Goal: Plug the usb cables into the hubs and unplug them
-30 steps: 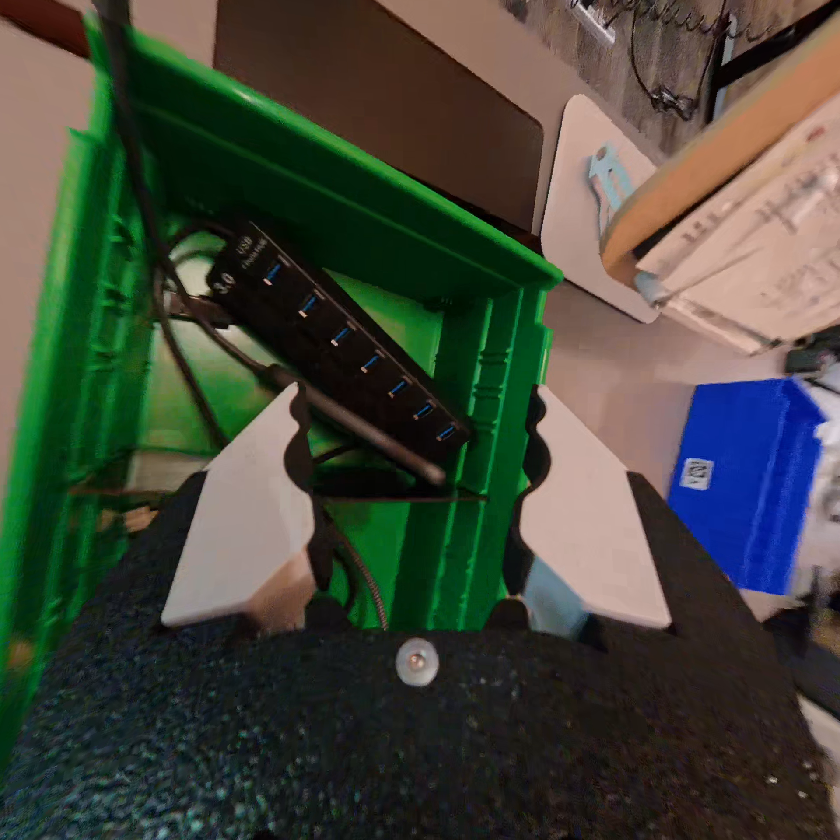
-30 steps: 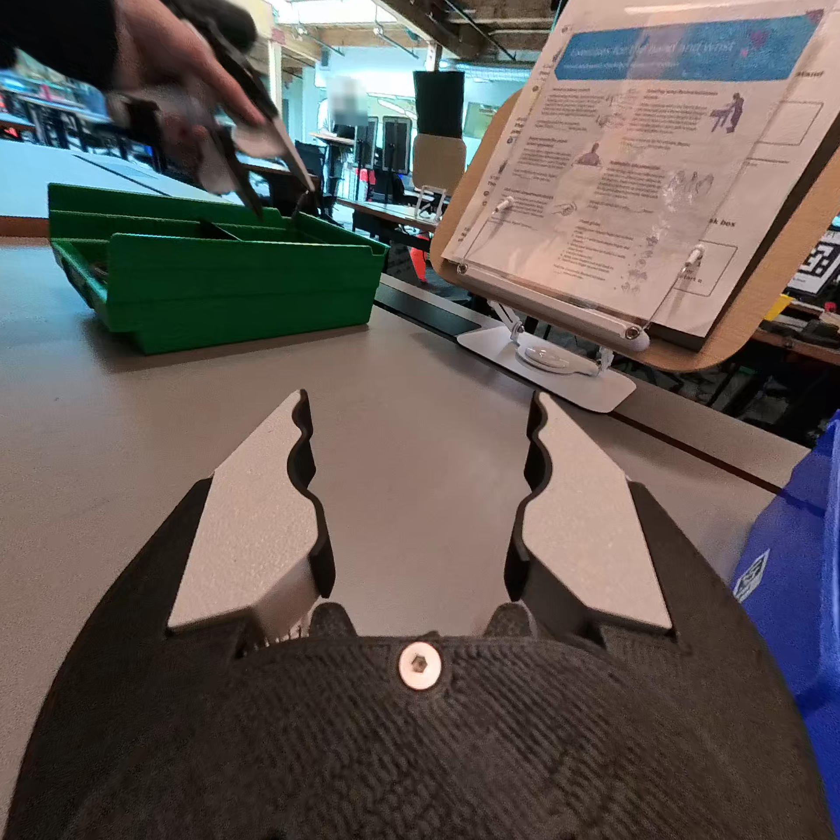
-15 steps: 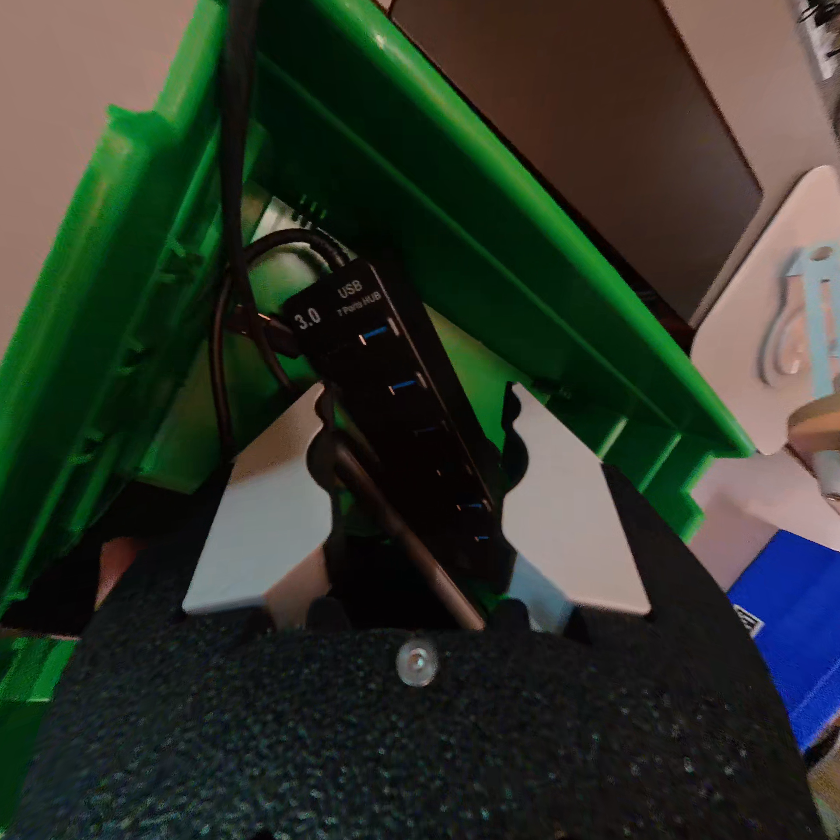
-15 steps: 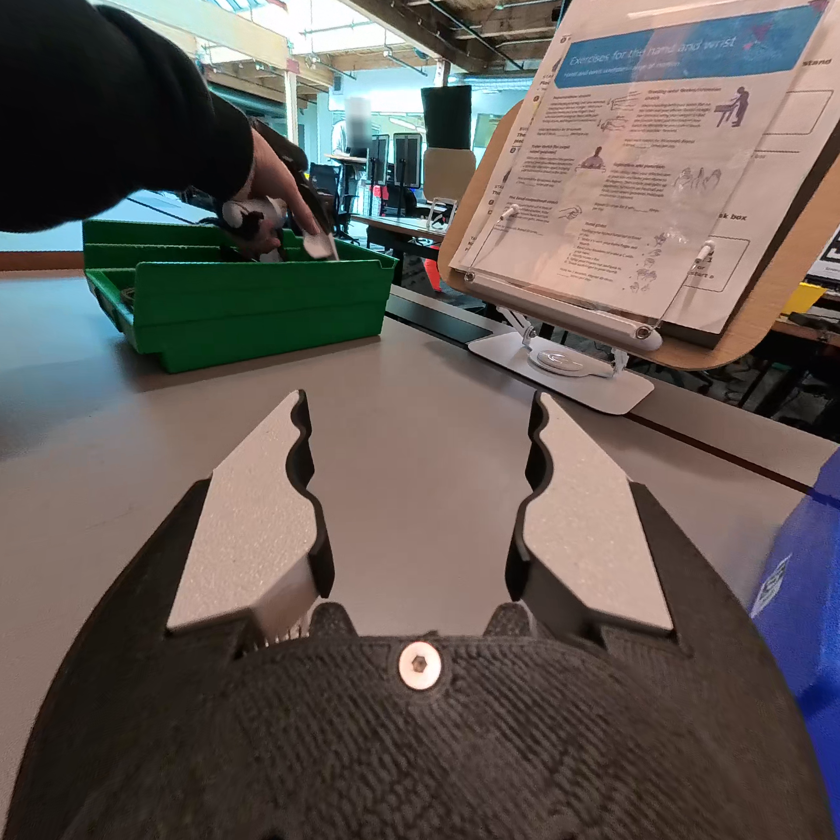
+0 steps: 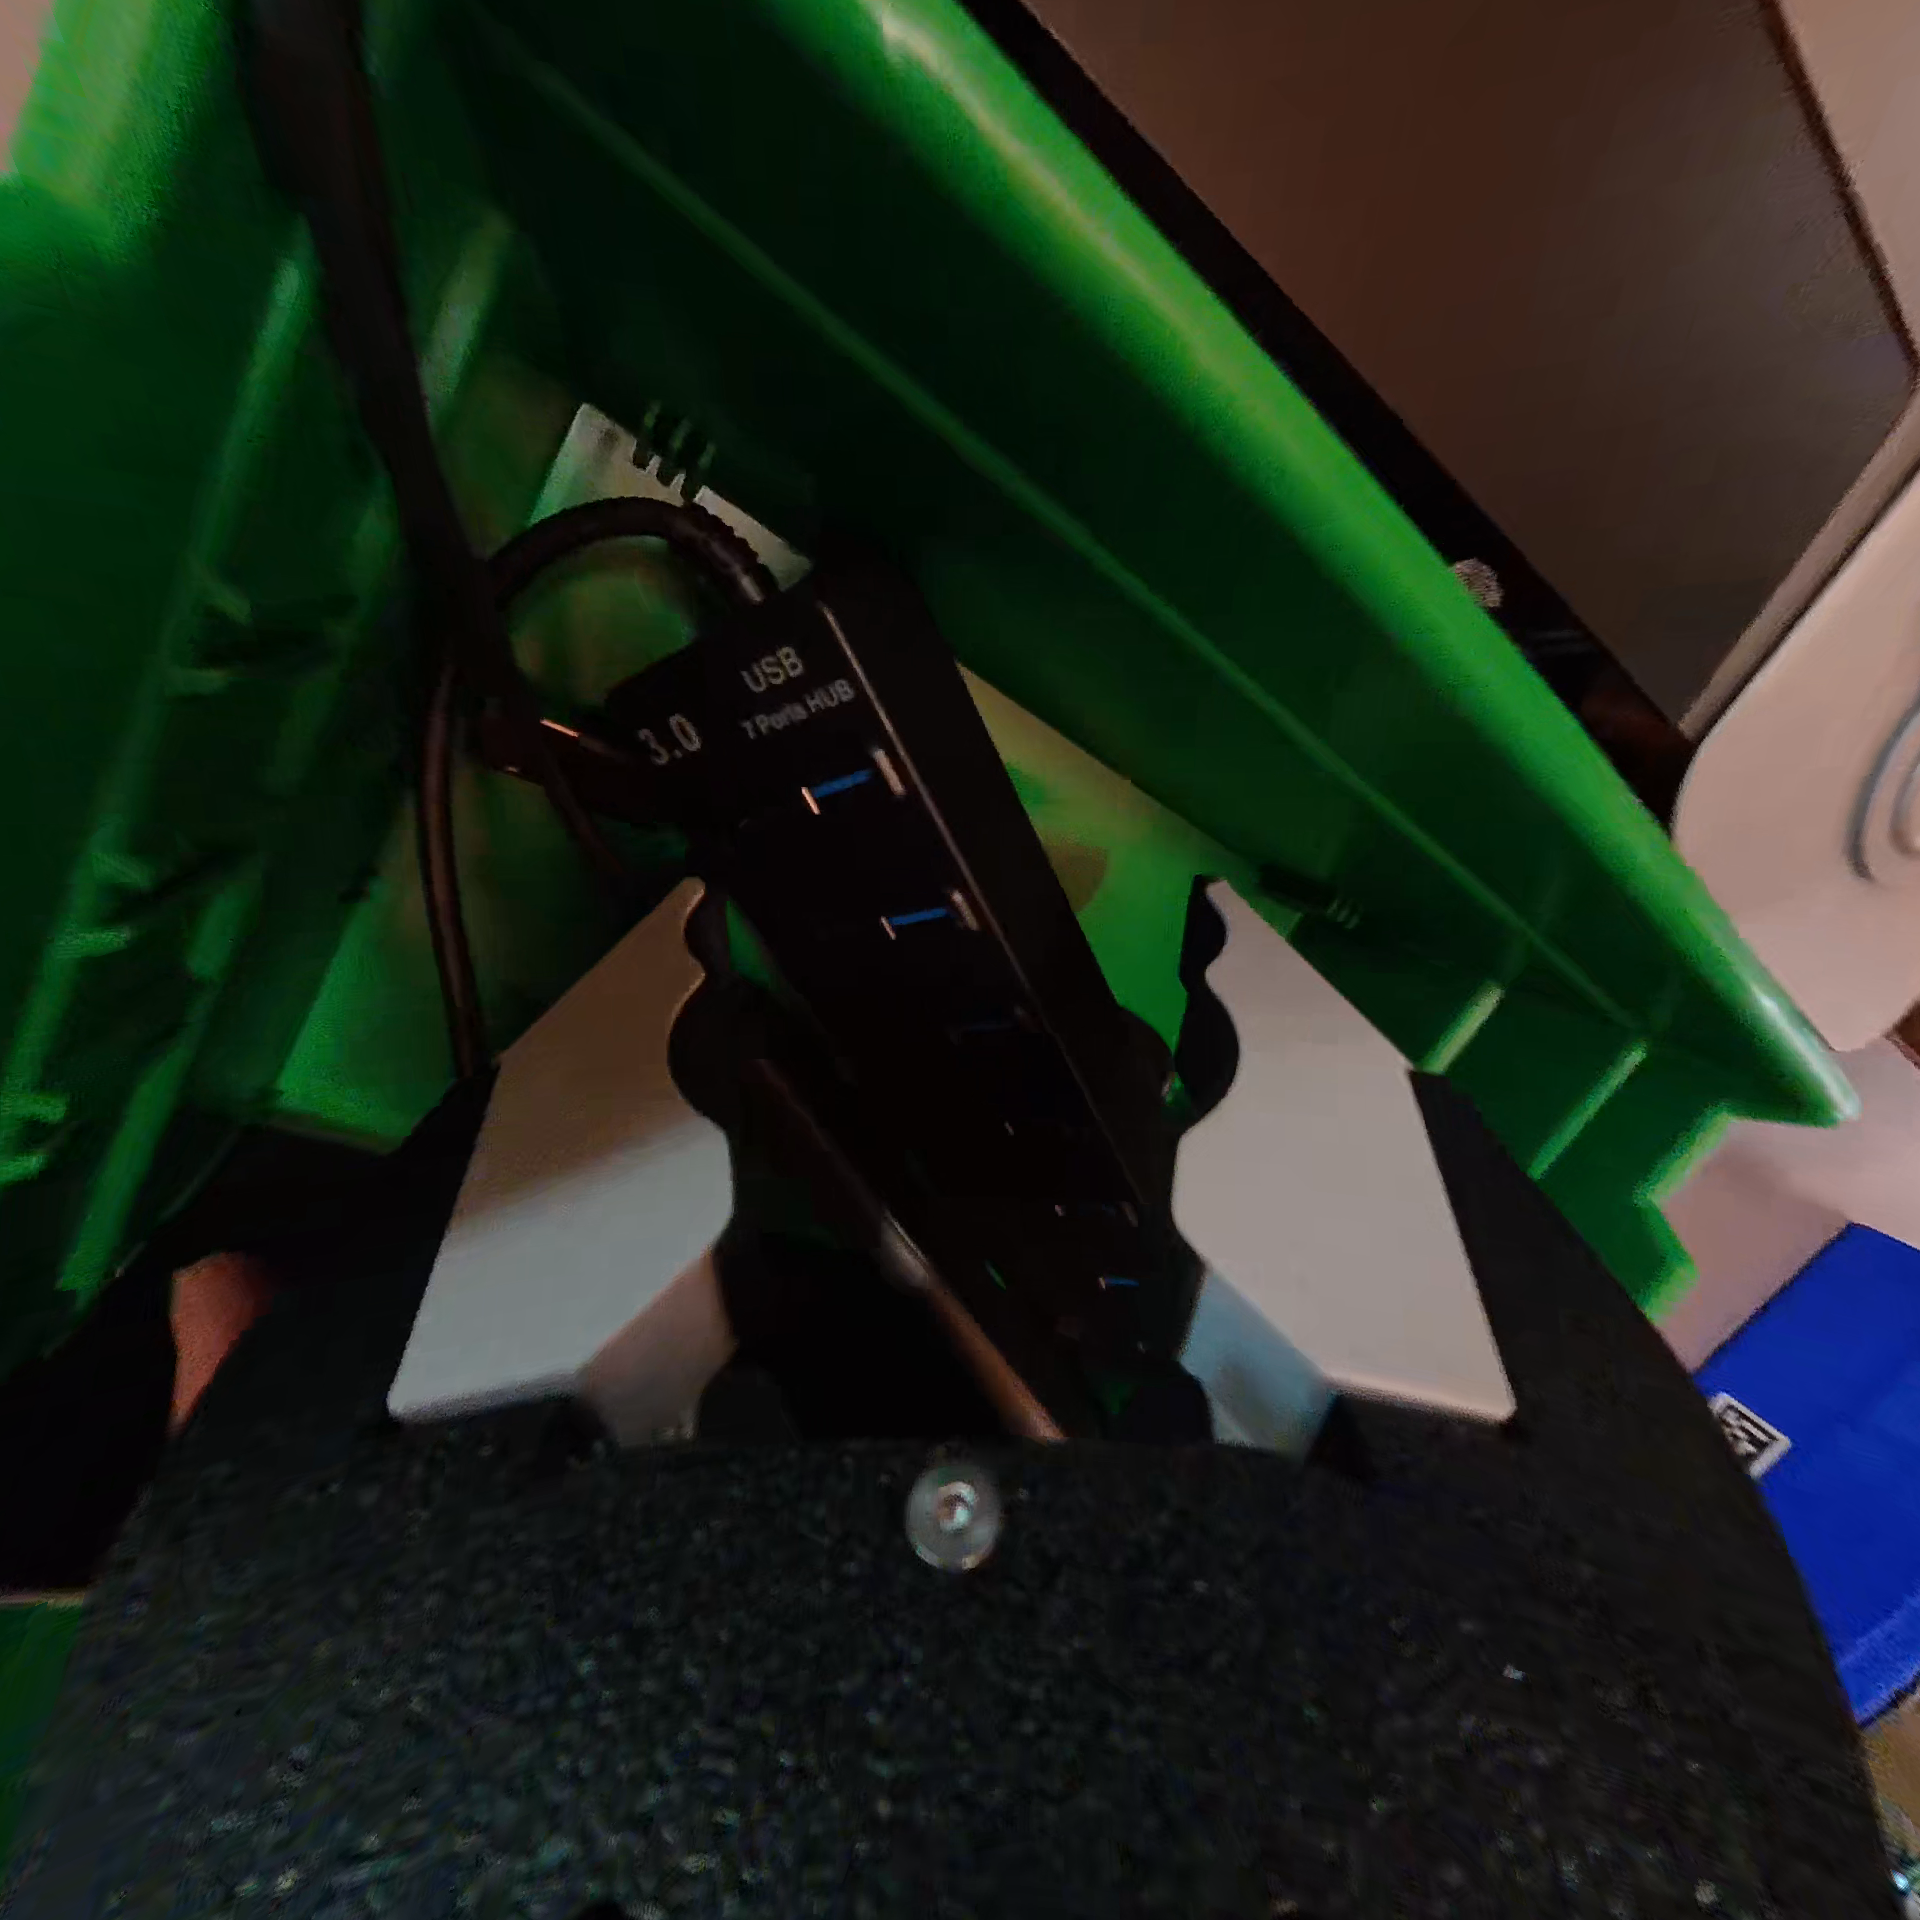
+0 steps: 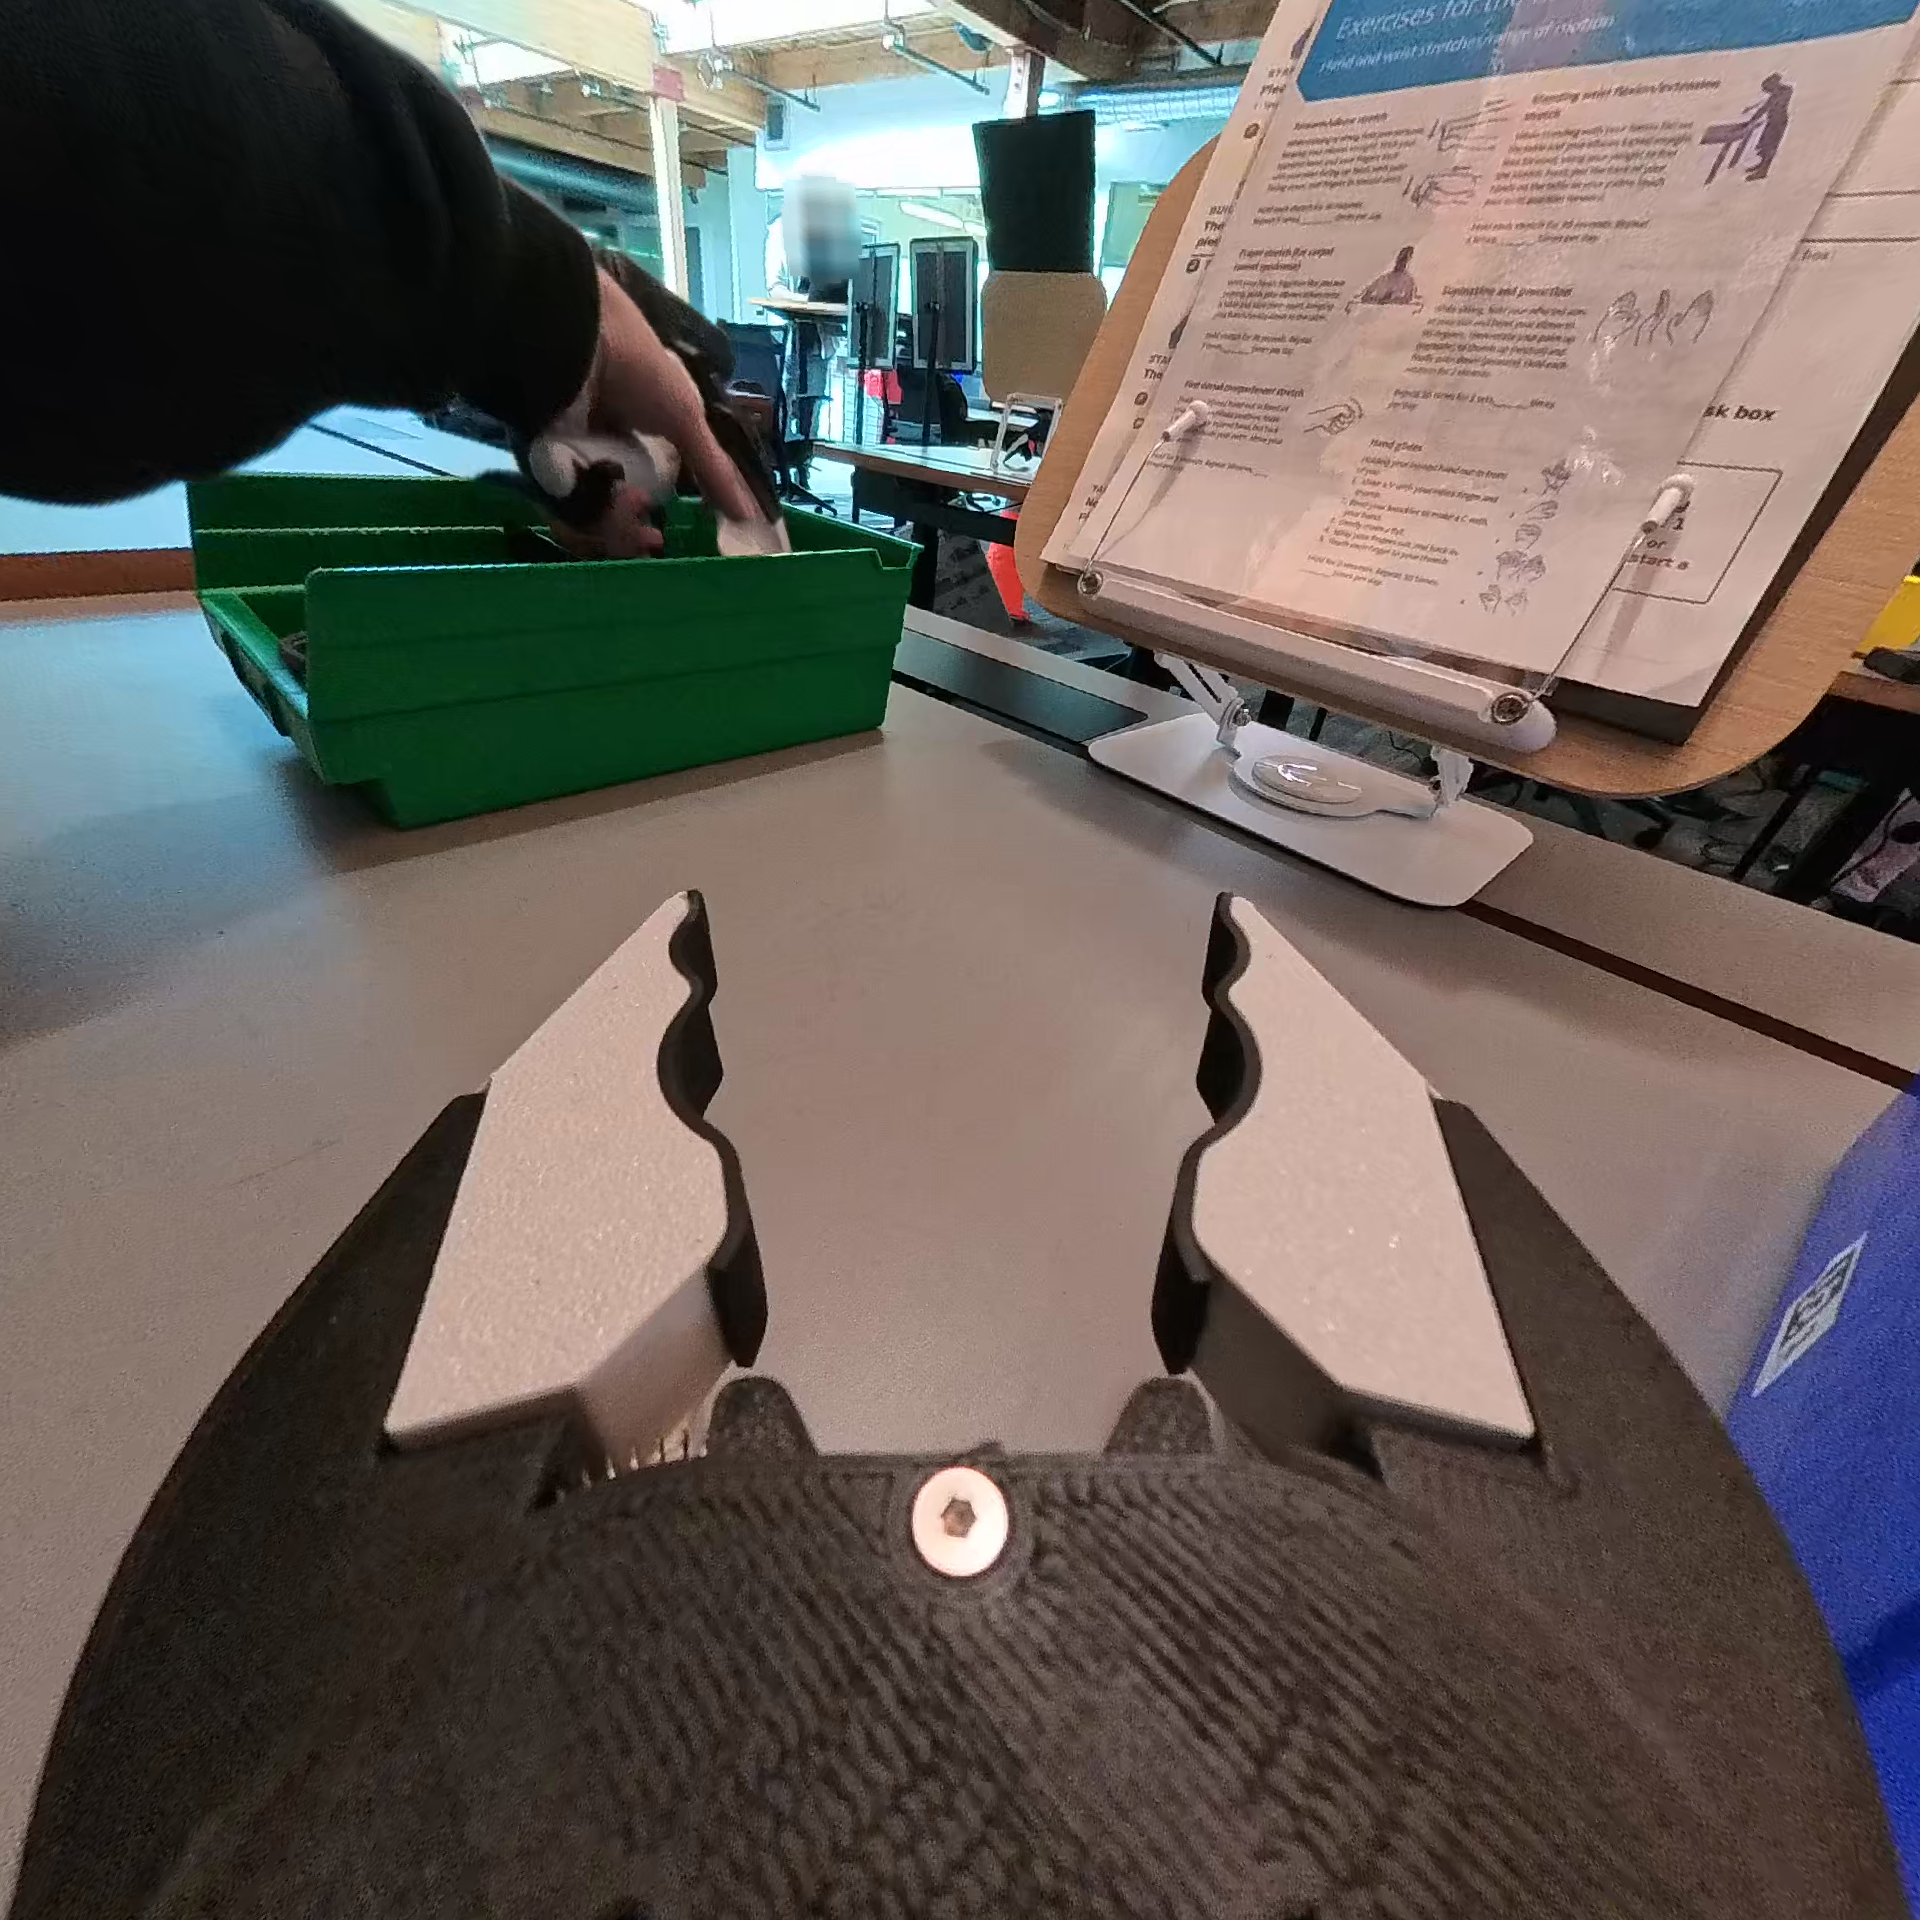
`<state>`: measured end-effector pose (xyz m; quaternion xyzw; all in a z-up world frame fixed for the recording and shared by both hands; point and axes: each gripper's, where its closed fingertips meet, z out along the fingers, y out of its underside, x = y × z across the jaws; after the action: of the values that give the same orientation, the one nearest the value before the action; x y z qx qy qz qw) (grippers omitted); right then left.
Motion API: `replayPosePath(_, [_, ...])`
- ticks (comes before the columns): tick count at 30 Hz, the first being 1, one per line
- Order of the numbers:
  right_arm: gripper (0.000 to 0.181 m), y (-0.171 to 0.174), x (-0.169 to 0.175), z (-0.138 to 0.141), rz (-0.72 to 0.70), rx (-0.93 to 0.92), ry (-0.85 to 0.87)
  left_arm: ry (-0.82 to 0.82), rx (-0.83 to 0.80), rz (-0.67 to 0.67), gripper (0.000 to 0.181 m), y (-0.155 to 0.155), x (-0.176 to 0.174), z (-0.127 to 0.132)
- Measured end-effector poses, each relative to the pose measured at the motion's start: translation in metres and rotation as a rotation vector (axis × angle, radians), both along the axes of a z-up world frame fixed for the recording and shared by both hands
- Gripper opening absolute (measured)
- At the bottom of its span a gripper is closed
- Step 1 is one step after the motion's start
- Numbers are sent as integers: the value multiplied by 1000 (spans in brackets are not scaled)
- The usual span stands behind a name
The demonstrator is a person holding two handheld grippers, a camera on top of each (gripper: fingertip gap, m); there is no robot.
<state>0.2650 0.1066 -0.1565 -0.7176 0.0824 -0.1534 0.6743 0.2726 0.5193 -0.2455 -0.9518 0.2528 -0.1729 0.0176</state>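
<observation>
A black USB hub [image 5: 914, 935] with blue ports lies slanted inside the green bin [image 5: 1143, 520]. Its braided cable [image 5: 623, 530] loops at the far end, and a second dark cable [image 5: 935, 1299] crosses beside the hub. My left gripper [image 5: 951, 914] is open and down in the bin, with one finger on each side of the hub's near half. My right gripper [image 6: 961, 914] is open and empty, low over the grey table [image 6: 935, 810]. The right wrist view shows the green bin [image 6: 582, 675] farther off, with the left gripper [image 6: 727, 520] in it, held by a hand in a black sleeve.
A wooden document stand [image 6: 1455, 364] holding printed sheets stands at the right on a white base [image 6: 1351, 821]. A blue bin [image 6: 1849, 1455] sits close on the right and also shows in the left wrist view [image 5: 1829, 1455]. A black mat [image 5: 1455, 260] lies beyond the green bin.
My left gripper has moved down into the green bin and now straddles the hub. The right gripper has stayed open and has crept a little toward the bin.
</observation>
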Motion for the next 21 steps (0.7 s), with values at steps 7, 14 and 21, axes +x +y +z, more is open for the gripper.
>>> replayPosePath(7, [91,-1,2,0,-2,7,17,-61,23,40,70,11,-3,-2])
replayPosePath(14, [90,1,0,-1,0,-13,-9,-226,35,-67,63,7,4,11])
replayPosePath(21, [89,-2,3,0,-19,-8,-20,-509,144,-242,57,-5,12,75])
